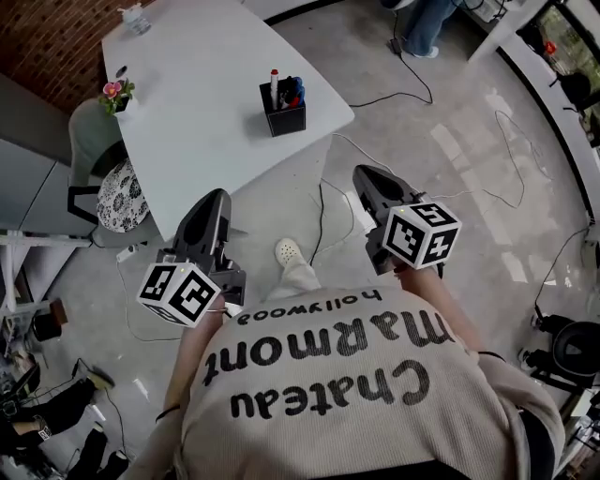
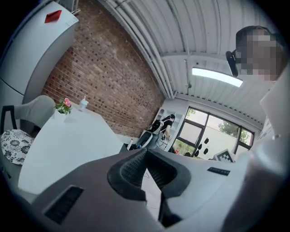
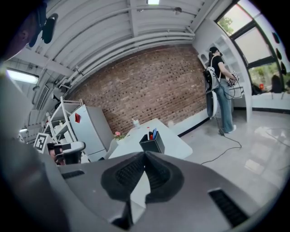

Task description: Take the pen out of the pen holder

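A black pen holder stands near the right edge of the white table. In it are a white pen with a red cap and blue pens. My left gripper and right gripper hang in the air short of the table, both pointing towards it, with nothing in their jaws. The right gripper view shows the pen holder just above the right gripper, whose jaws are shut. In the left gripper view the left gripper is shut too, and the pen holder peeks from behind its left jaw.
A small flower pot and a bottle stand on the table's far side. A chair with a patterned cushion sits at the table's left. Cables trail over the floor. A person stands far off by the windows.
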The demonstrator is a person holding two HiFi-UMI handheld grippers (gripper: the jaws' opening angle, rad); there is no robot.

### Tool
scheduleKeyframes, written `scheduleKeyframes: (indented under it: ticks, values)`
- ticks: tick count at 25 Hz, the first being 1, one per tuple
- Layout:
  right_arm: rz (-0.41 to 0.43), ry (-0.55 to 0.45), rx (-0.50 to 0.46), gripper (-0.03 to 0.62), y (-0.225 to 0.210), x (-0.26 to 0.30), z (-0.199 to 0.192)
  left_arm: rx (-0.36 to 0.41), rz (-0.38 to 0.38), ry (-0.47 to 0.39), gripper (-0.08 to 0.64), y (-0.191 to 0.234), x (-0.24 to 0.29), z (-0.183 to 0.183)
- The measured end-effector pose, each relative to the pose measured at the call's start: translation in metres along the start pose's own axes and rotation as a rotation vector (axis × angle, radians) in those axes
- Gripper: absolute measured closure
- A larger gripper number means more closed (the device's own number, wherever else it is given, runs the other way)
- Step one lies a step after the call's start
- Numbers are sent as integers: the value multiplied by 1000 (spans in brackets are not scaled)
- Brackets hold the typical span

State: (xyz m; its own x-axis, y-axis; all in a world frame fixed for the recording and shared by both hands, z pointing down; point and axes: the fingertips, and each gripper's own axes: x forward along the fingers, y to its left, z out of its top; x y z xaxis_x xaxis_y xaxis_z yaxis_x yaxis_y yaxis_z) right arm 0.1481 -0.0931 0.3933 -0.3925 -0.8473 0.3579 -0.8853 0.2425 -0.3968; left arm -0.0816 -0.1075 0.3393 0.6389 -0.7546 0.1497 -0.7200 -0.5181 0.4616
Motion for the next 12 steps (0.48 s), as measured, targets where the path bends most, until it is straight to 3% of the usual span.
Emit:
scheduleKeyframes:
  ticks: [12]
  values:
    - [-6, -60, 5, 588, -4, 95, 77, 6, -42, -40, 560, 68, 73, 77]
